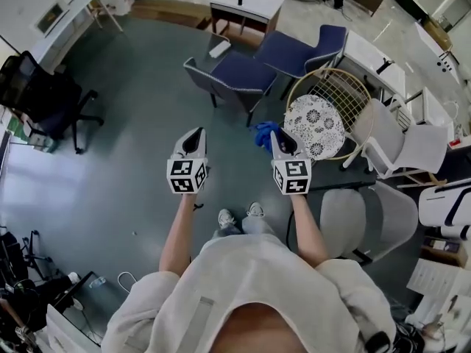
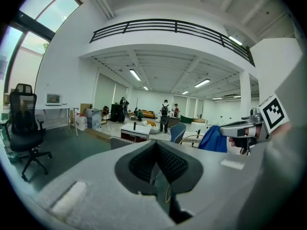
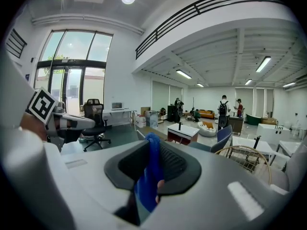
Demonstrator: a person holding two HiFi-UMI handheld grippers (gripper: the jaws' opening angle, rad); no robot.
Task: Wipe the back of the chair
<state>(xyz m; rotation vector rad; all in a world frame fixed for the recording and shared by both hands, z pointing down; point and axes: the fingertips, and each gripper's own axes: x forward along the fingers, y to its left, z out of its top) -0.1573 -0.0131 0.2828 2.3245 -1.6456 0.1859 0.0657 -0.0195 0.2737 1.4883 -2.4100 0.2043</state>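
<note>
Two grippers were out in front of you in head view: left gripper (image 1: 193, 137) and right gripper (image 1: 279, 140) w/ blue cloth (image 1: 263, 134), near the wire-back chair (image 1: 346, 94). Left gripper view: jaws sat pressed together, nothing btwn them. Right gripper view: jaws clamped the cloth; chair was ahead-right, apart from it.

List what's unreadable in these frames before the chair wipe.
- Head view: most of the blue cloth is hidden behind the right gripper.
- Right gripper view: the wire chair has its lower half blocked by that gripper's body.
- Both gripper views: the distant people are too small to read.
- Which chair gets wiped: not shown.
</note>
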